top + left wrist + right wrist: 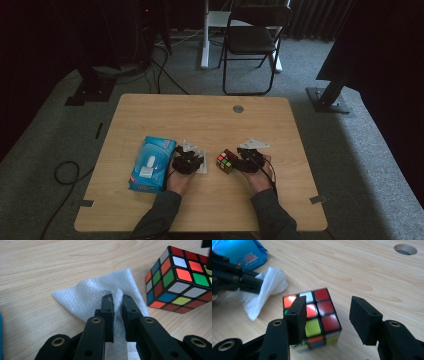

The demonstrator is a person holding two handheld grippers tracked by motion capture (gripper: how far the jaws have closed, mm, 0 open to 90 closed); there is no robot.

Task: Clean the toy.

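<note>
Left gripper (117, 302) clenched on white tissue (100, 292), pinched between its fingertips. Right gripper (328, 315) released; puzzle cube (317, 315) between its fingers, untouched by the right one.

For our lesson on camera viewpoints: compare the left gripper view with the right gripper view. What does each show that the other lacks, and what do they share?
Left gripper view alone: the left gripper shut on the white wipe. Right gripper view alone: the blue wipe pack, the table's round hole, and the right gripper with jaws apart around the puzzle cube, not pressing it. Both: cube, wipe and wooden table.
</note>
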